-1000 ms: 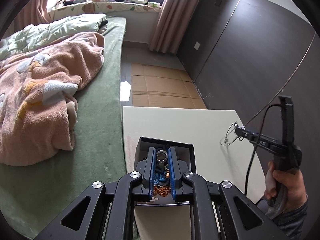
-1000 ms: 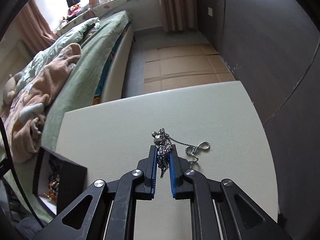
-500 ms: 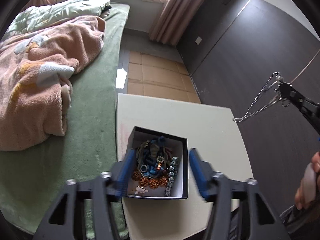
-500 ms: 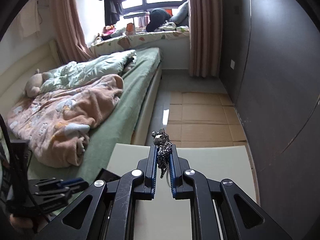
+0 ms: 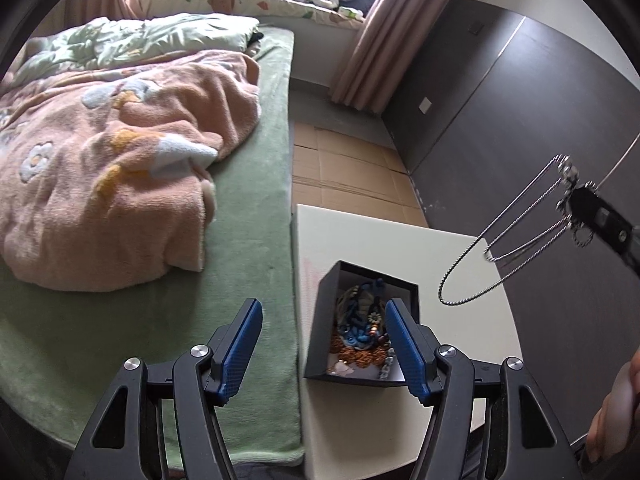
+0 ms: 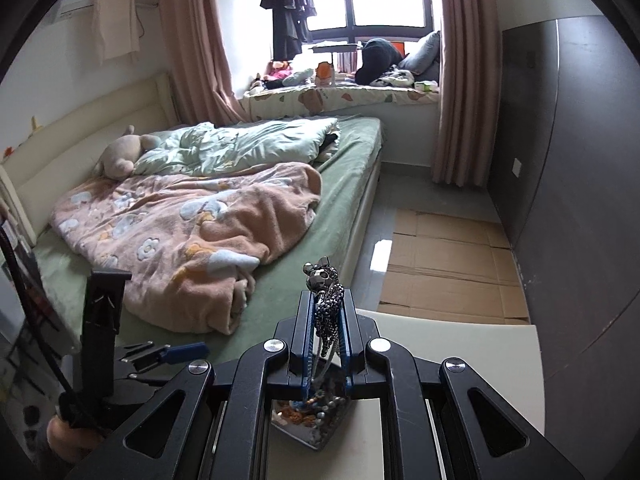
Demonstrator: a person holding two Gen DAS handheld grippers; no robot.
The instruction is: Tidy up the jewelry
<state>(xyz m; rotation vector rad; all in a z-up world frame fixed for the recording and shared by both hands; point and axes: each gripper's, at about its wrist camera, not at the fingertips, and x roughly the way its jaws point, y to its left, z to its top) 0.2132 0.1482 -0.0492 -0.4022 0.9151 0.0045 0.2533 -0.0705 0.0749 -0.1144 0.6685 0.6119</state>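
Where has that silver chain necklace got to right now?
The silver chain hangs in the air, pinched in the right gripper, its loops dangling over the white table just right of the black jewelry box.

My jaws wear ribbed blue rubbery pads [image 5: 243, 347] on matt black plastic arms with bright metal screws. The silver chain [image 5: 504, 248] in my right gripper [image 6: 328, 312] is shiny twisted metal, its beaded charm [image 6: 320, 276] polished. The bench [image 5: 448, 412] is smooth, matt cream. On it the black box [image 5: 362, 276] looks like matt card, filled with glossy beads [image 5: 360, 334]. The pink blanket [image 5: 120, 160] is fuzzy fleece; the floor sheets [image 6: 448, 268] are plain brown cardboard.
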